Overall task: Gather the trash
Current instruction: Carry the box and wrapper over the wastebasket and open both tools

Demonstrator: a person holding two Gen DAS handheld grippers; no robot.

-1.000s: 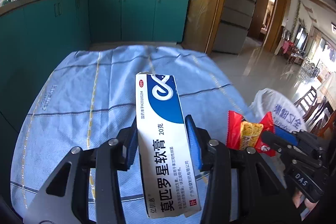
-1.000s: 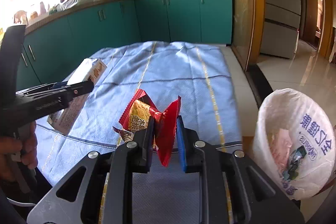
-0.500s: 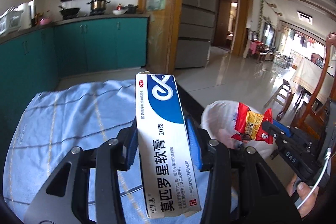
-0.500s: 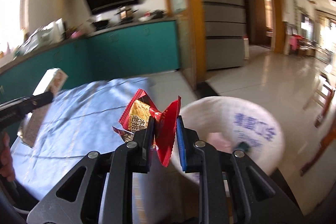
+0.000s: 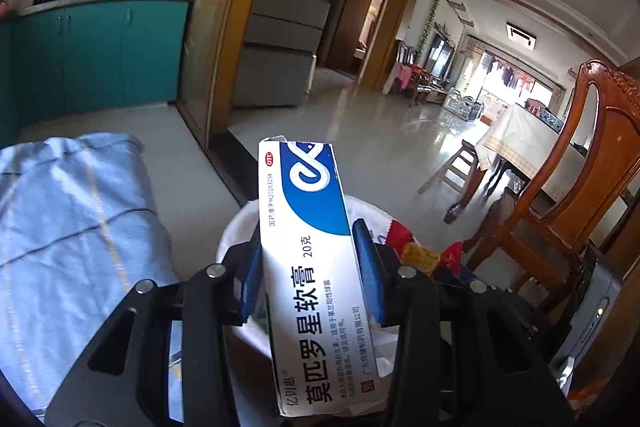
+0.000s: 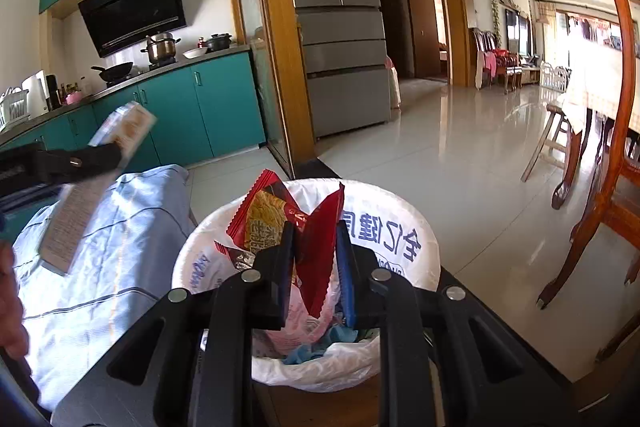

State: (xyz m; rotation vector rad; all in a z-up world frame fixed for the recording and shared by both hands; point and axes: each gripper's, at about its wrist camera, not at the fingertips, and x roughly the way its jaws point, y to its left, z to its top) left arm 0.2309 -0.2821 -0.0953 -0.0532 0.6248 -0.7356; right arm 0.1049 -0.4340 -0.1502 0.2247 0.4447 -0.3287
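Holding trash in both grippers over the bin. Left gripper is clamping a white-and-blue ointment box, fingers partly open to the box's width, pads pressing its long sides. Right gripper is pinching a red snack wrapper, fingers nearly fully closed on the crumpled foil. Wrapper is hanging above the mouth of the white-lined trash bin, which is already holding other waste. Bin is sitting on the floor just beside the table with the blue cloth.
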